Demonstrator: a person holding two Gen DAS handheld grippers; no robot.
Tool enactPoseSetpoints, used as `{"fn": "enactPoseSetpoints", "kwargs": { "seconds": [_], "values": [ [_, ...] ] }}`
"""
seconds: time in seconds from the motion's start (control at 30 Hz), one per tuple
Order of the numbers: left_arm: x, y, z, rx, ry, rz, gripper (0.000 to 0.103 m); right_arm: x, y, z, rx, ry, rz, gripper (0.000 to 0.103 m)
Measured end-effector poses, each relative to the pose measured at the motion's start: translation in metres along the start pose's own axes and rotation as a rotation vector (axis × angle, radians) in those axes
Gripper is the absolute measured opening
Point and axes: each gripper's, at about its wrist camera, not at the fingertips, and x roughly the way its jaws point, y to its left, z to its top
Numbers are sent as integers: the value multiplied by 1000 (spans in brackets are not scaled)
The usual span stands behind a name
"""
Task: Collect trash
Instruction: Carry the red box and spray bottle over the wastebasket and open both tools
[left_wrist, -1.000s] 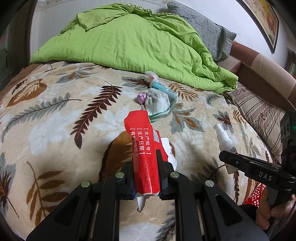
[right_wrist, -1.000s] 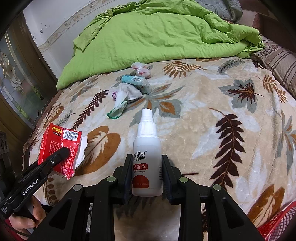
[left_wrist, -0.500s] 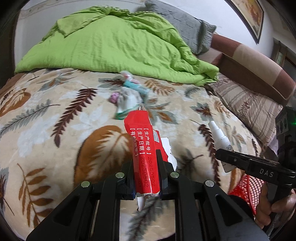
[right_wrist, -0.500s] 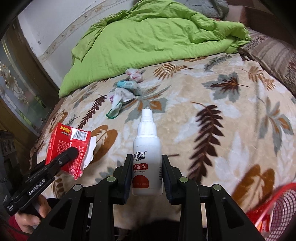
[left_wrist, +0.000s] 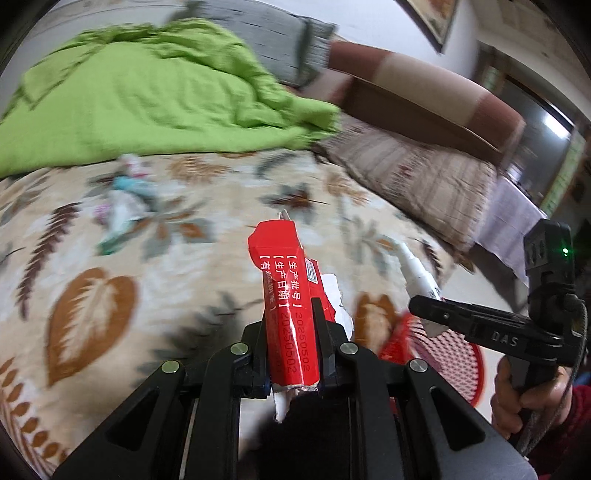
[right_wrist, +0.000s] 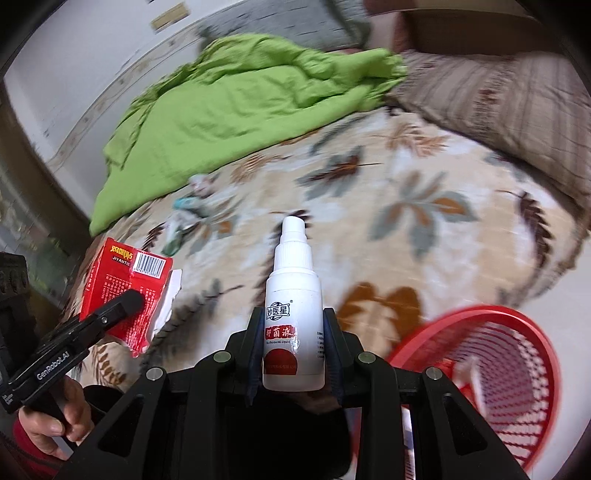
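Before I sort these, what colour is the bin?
Red mesh bin, clearest in the right wrist view.
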Motion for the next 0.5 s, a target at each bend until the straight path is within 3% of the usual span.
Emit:
{"fn": "enactPoseSetpoints", "kwargs": {
  "seconds": [0.3, 0.5],
  "values": [
    [38, -90, -3, 152, 110, -172, 15, -56, -73, -16, 117, -37, -127, 32],
    [62, -138, -11, 239, 171, -237, 16, -77, -112, -30, 193, -46, -186, 32]
  ]
}}
